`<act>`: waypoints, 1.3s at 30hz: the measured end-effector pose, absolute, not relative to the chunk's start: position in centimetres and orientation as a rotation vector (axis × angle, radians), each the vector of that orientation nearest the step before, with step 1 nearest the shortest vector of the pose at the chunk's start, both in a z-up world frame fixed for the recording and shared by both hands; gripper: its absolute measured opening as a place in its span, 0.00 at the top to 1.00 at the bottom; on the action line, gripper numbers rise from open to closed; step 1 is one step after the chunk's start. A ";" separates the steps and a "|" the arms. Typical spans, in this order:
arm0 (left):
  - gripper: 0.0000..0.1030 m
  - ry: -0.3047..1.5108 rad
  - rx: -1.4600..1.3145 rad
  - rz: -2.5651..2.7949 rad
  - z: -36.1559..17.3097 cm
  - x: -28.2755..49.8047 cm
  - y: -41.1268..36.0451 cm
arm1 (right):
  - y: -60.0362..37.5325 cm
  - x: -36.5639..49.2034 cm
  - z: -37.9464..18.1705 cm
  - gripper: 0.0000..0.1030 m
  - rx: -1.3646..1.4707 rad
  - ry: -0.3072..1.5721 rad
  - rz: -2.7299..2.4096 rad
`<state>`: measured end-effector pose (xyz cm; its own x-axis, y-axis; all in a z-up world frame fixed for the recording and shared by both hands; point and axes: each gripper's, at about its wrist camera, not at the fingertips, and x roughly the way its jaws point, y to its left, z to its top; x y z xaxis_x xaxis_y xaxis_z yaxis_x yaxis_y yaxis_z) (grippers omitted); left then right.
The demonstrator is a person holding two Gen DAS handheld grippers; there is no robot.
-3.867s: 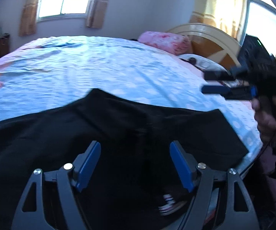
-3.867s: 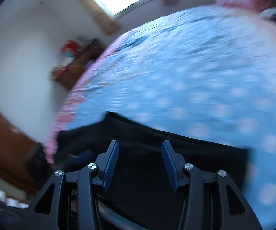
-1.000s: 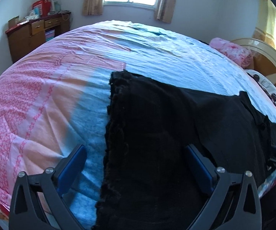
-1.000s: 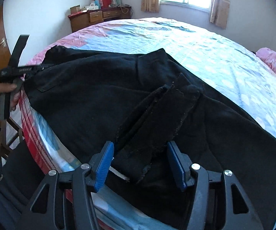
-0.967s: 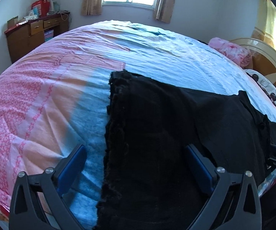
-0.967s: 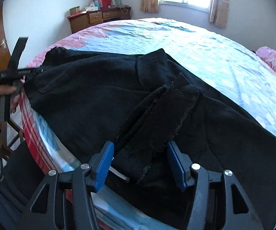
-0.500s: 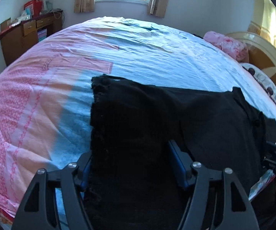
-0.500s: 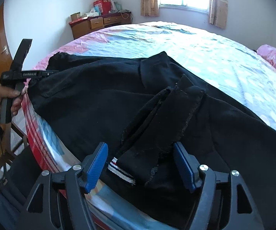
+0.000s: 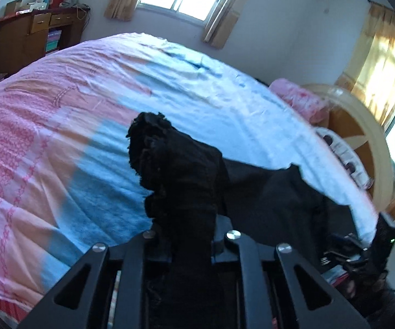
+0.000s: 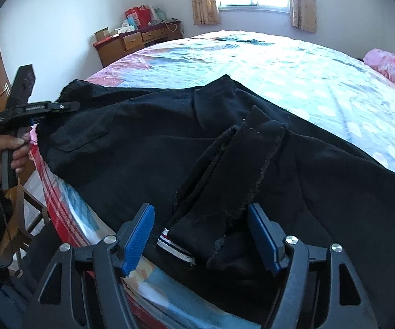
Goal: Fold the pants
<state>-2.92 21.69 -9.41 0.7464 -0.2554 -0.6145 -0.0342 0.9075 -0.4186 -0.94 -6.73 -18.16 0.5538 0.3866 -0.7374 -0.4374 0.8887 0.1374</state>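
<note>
The black pants (image 10: 148,148) lie across the near edge of the bed, with the waistband and a striped tag (image 10: 174,248) between the jaws of my right gripper (image 10: 201,233), which is open just above them. In the left wrist view my left gripper (image 9: 188,235) is shut on the leg hems of the pants (image 9: 175,170), which bunch up and rise off the sheet. The left gripper also shows in the right wrist view (image 10: 57,108), clamped on the far end of the pants. The right gripper shows at the lower right of the left wrist view (image 9: 361,252).
The bed sheet (image 9: 60,148) is pink and light blue. A pink pillow (image 10: 392,67) and a wooden headboard (image 9: 361,126) are at the far right. A wooden dresser (image 10: 131,42) stands by the window wall. A chair frame (image 10: 30,213) stands by the bed edge.
My left gripper has shut on the pants' leg end and lifted it, bunching the cloth. My right gripper has opened slightly wider and stays over the waistband.
</note>
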 end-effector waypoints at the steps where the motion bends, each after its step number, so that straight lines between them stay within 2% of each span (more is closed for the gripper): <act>1: 0.84 0.710 -0.438 -0.141 -9.0 -3.1 21.5 | -7.1 -1.0 -17.9 0.31 -0.042 0.842 0.486; 8: 0.86 0.620 -0.453 -0.249 -3.8 -4.0 18.2 | -8.8 -0.5 -18.4 0.31 0.039 0.870 0.473; 14: 0.86 0.561 -0.408 -0.367 0.6 -3.5 14.0 | -7.6 -0.6 -18.5 0.31 -0.050 0.867 0.470; 20: 0.86 0.551 -0.382 -0.471 2.6 -2.4 9.9 | -10.4 -2.0 -15.6 0.31 0.091 0.751 0.459; 24: 0.86 0.555 -0.356 -0.561 3.8 -1.1 5.8 | -14.4 -2.2 -14.8 0.31 0.216 0.748 0.352; 32: 0.86 0.622 -0.259 -0.723 3.8 2.4 -4.0 | -24.2 -5.7 -14.9 0.31 0.501 0.696 0.057; 39: 0.86 0.746 -0.115 -0.753 -0.9 5.5 -13.3 | -30.3 -8.3 -14.8 0.31 0.630 0.616 -0.129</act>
<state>5.54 -13.33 -0.95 0.4897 -0.6573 -0.5729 0.5790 0.7364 -0.3500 -8.26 -30.29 -14.82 0.8149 0.0690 -0.5755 0.2938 0.8067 0.5128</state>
